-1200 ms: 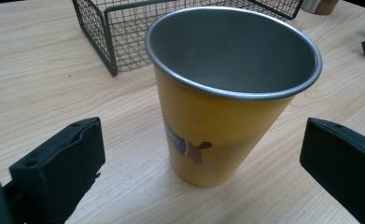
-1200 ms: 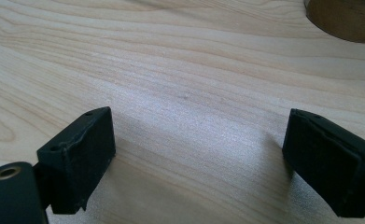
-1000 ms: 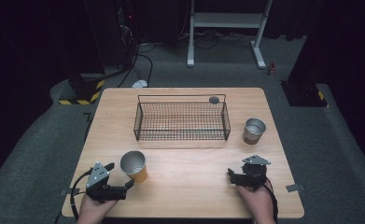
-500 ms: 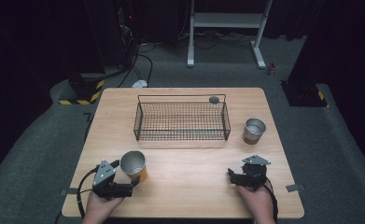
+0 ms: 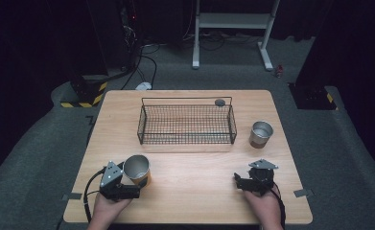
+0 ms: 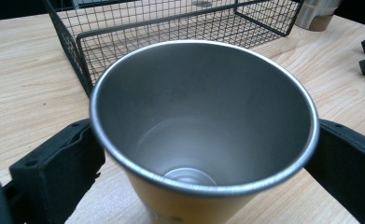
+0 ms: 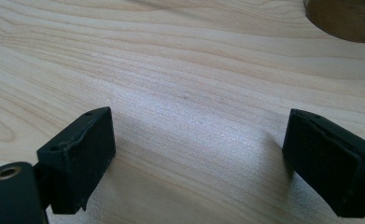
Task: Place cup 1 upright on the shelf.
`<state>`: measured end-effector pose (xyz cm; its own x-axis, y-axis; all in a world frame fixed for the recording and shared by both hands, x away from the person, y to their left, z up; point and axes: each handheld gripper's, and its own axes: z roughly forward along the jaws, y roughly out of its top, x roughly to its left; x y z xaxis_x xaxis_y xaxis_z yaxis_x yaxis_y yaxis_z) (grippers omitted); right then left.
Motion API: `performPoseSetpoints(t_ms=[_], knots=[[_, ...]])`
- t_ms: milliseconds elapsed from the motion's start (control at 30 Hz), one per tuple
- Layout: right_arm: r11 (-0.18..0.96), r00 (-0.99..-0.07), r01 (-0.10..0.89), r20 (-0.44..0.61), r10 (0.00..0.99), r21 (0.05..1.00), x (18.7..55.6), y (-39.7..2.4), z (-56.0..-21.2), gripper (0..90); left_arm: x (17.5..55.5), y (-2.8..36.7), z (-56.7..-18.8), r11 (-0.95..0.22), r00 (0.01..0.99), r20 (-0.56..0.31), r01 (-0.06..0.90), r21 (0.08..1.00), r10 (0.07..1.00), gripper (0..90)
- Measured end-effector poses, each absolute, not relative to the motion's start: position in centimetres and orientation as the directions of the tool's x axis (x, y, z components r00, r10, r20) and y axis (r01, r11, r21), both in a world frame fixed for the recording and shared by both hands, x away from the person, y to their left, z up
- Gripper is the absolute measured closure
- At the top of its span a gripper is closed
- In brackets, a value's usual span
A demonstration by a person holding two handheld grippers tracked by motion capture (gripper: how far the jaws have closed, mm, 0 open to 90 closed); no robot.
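Wooden table [image 5: 194, 201], empty wire basket [image 5: 186, 123], two empty cups [image 5: 136, 168]

Brightly lit table [image 5: 199, 167], dark surroundings, soft shadows, slightly blurry close-ups

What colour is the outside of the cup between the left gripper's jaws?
Orange-yellow below a silver metal rim on the cup; the left gripper view shows it best.
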<state>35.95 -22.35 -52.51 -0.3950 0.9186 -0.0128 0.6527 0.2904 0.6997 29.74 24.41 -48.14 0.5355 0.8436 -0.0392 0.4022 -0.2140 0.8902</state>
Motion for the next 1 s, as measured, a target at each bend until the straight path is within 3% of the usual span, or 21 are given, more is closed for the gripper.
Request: performPoseSetpoints(t_ms=[1000], knots=[[0.29, -0.395, 0.654, -0.011, 0.919, 0.699, 35.95, -22.35, -52.5, 9.2, 30.61, 23.94, -48.2, -0.212, 0.527, -0.02, 0.375, 0.903, 0.849, 0.8]])
